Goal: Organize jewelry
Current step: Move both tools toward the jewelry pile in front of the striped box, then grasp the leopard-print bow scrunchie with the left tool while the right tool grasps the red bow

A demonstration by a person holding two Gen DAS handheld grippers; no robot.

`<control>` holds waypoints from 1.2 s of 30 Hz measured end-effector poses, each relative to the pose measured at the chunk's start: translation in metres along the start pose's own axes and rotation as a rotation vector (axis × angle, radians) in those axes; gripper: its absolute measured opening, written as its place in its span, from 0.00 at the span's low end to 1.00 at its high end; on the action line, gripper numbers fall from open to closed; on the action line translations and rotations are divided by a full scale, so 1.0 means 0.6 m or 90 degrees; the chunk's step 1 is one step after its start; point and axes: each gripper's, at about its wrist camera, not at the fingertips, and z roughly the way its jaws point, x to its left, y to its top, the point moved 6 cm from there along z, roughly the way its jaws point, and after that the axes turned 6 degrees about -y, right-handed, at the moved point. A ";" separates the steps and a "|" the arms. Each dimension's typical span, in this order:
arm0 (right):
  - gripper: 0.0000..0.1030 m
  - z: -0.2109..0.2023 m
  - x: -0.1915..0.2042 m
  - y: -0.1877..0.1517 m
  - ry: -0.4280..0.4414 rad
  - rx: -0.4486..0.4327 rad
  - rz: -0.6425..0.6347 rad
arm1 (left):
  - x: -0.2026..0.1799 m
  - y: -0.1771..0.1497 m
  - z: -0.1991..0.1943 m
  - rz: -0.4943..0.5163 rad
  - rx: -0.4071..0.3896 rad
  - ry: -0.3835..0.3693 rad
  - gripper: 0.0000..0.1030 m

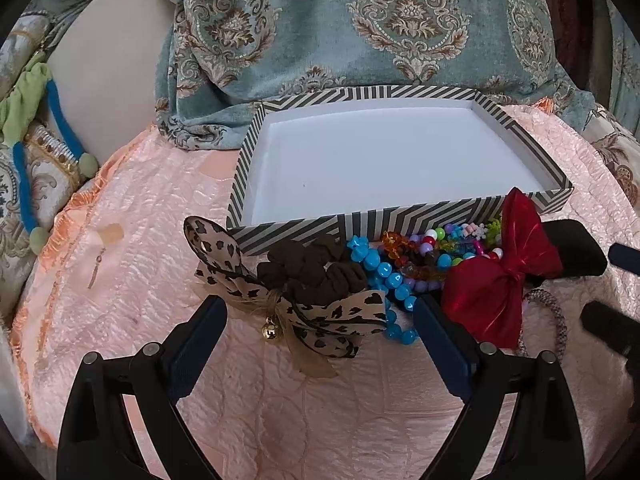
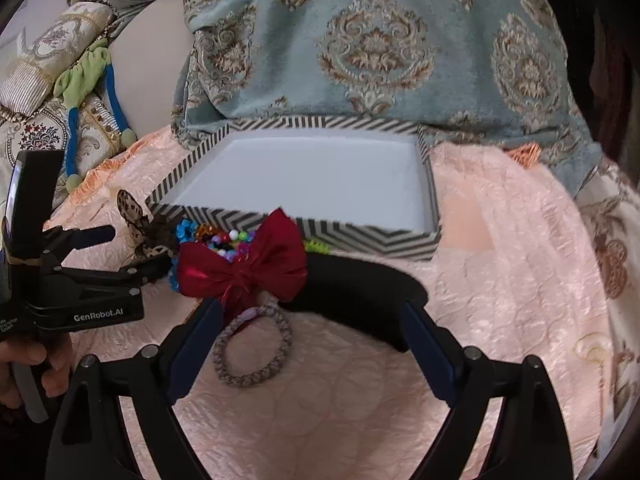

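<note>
Peach quilted fabric (image 1: 120, 320) is carrying the whole job in the left wrist view: a striped box (image 1: 288, 232) is sitting on it with its white floor bare, nothing yet inside, and the jewelry is lying in a heap just outside the near wall. The left gripper (image 1: 320, 316) is hovering with its fingers spread wide, and between them are lying the leopard-print bow (image 1: 320, 312) with its little gold bell, the brown scrunchie (image 1: 308, 268) and the blue bead bracelet (image 1: 384, 280). Mixed coloured beads (image 1: 440, 248) are touching the box wall; the red bow (image 1: 496, 276) is lying to the right. Nothing is being pinched. By my judgement the sorting is only starting, and the next move is calling for closing on one piece and lifting it over the wall without dragging its neighbours.

Seen from the right wrist, the right gripper (image 2: 312, 320) is also standing wide apart, empty. A black headband (image 2: 360, 284) carrying the red bow (image 2: 244, 264) is arching across between its fingers, and a grey braided hair tie (image 2: 252, 348) is lying just below it on the quilt. The striped box (image 2: 380, 240) is again showing an empty interior. At the left edge the left gripper (image 2: 132, 252) is reaching toward the pile, a hand (image 2: 40, 364) holding its handle.
</note>
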 end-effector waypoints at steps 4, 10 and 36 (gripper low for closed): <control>0.90 -0.003 0.011 -0.002 -0.008 0.005 -0.034 | 0.000 0.001 -0.004 0.001 -0.005 0.000 0.79; 0.90 -0.005 0.016 -0.001 0.004 0.010 -0.034 | 0.005 0.001 -0.007 0.006 -0.003 0.006 0.79; 0.90 0.005 0.005 0.001 -0.003 0.024 -0.014 | 0.135 0.032 0.070 -0.155 0.036 -0.123 0.55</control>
